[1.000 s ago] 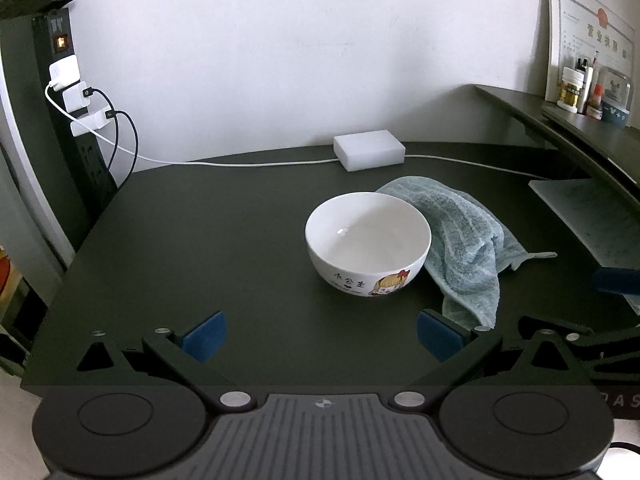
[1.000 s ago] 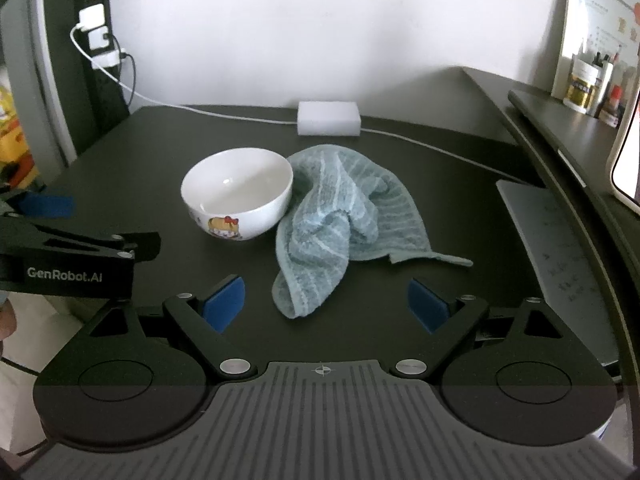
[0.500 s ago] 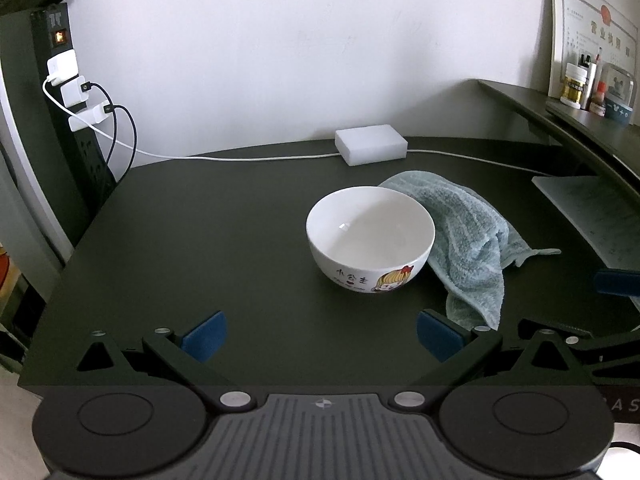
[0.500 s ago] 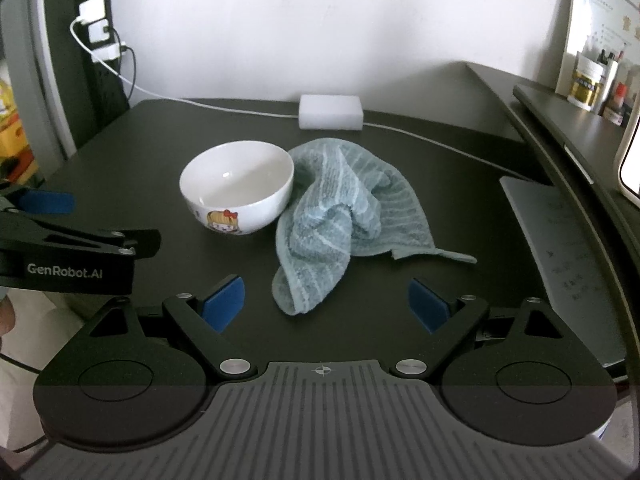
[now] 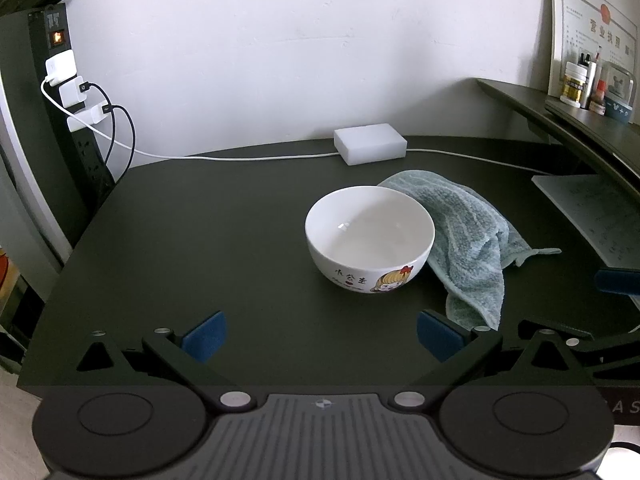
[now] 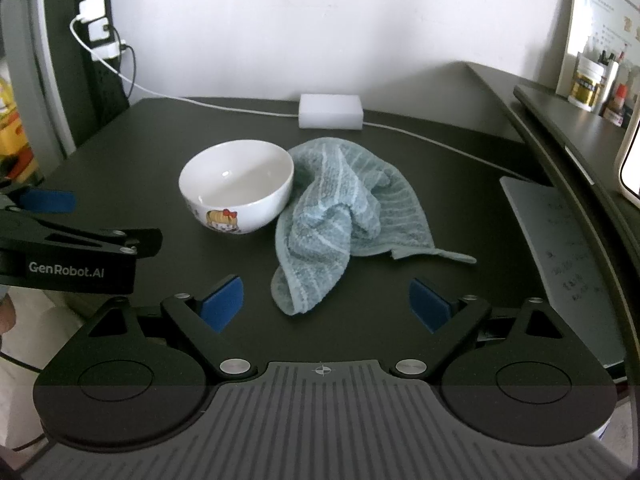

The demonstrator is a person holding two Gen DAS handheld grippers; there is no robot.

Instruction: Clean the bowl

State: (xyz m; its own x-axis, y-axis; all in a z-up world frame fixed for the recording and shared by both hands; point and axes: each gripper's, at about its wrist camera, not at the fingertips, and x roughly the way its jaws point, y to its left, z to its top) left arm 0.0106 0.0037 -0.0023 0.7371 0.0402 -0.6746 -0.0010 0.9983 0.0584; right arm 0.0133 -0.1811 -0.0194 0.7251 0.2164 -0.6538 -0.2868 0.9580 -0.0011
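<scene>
Bowl (image 5: 370,238), white with a cartoon girl printed on its near side, stands upright on the dark table (image 5: 192,248), a little right of centre in the left wrist view; its inside looks bare. A crumpled pale blue towel (image 6: 340,216) lies just right of it, touching the bowl's right wall, with one corner trailing out to the right. Beyond both, near the far edge, a white block (image 5: 370,149) sits against a white cable (image 5: 240,157) that runs left to the plugs in a black power strip (image 5: 66,92). A sheet of paper (image 6: 560,248) lies at the right side of the table, and small bottles (image 5: 576,88) stand on a raised shelf at far right. The left gripper (image 5: 320,338) hovers at the near edge with its blue pads spread wide, holding nothing. The right gripper (image 6: 326,304) does likewise, its pads apart on either side of the towel's near end without touching it.
</scene>
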